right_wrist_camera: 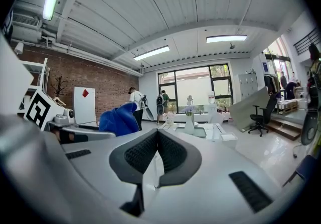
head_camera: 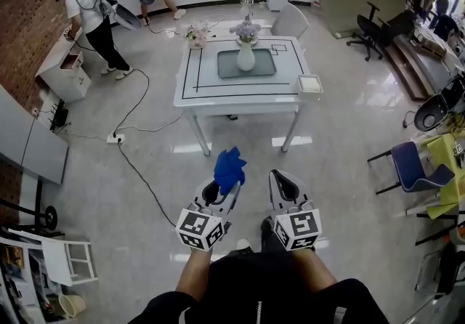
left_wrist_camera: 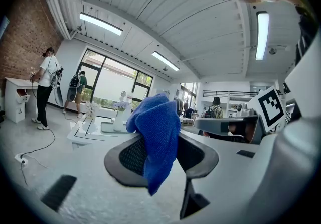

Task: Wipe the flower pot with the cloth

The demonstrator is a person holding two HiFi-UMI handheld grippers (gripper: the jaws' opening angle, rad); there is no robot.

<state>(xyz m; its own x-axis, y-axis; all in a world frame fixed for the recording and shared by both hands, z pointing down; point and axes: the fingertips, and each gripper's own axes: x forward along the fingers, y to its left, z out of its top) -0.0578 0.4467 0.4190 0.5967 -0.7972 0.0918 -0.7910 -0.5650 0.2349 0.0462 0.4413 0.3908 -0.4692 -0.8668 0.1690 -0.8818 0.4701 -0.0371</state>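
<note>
1. The left gripper (left_wrist_camera: 160, 153) pinches the blue cloth (left_wrist_camera: 156, 130) between its jaws. Much of the cloth hangs loose, so it may slip out when it rubs.
2. The right gripper (right_wrist_camera: 156, 141) has its jaws pressed together with nothing in them. It is not ready to steady anything.
3. The flower pot (head_camera: 246, 55) stands in the middle of the table (head_camera: 240, 102), well apart from both grippers. It looks tall and thin, so a hard push may tip it over.
4. A cable (head_camera: 145, 181) lies on the floor near the table's front left corner. A foot may catch on it.
5. A small white box (head_camera: 309, 83) sits at the table's front right corner. A bump may knock it off.
</note>
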